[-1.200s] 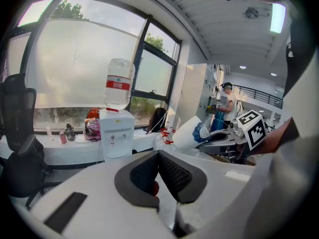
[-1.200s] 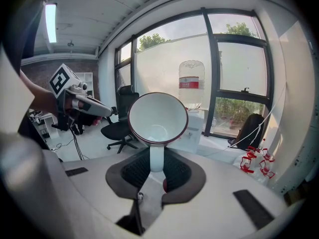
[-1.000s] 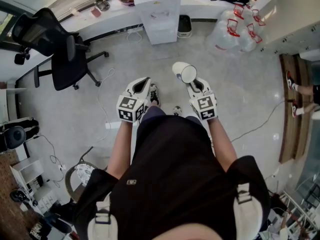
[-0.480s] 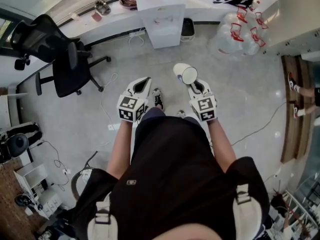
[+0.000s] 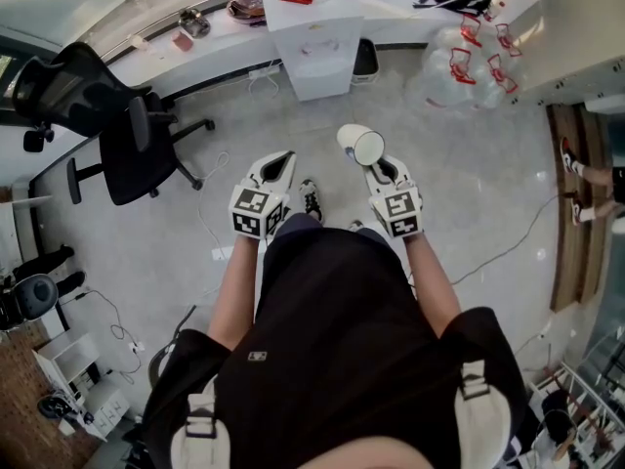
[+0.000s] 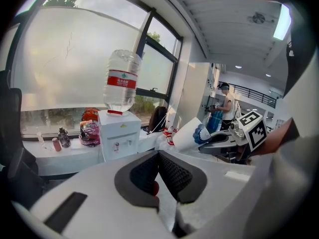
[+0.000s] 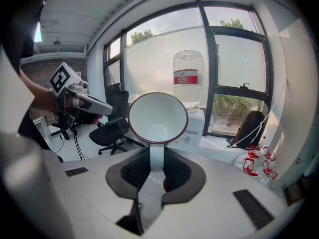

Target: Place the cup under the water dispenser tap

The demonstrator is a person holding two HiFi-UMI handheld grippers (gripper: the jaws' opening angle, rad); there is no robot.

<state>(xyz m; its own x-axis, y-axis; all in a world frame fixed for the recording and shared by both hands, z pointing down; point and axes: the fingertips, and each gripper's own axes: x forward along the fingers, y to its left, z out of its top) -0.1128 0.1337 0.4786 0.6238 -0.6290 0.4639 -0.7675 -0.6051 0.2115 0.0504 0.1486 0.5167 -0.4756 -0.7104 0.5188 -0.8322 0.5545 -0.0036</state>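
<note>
A white cup [image 5: 361,143] with a dark red rim is held out in front of me, tipped on its side, its mouth toward the camera in the right gripper view [image 7: 157,117]. My right gripper [image 5: 376,164] is shut on the cup's handle, which stands between the pads [image 7: 156,163]. The white water dispenser [image 5: 311,37] with its upturned bottle [image 7: 188,78] stands against the window counter ahead, well apart from the cup. My left gripper [image 5: 281,160] is level beside the right one, shut with nothing in it [image 6: 158,157]. In the left gripper view the cup [image 6: 188,134] shows at right.
A black office chair [image 5: 117,115] stands on the floor at left. Several empty water bottles [image 5: 459,52] lie at the right of the dispenser. Cables trail over the grey floor. A counter [image 5: 186,37] with small items runs along the window. A person [image 6: 227,103] stands far off.
The dispenser has come slightly nearer in the head view and the chair has slid off to the left. Both grippers keep their stance, the cup still held.
</note>
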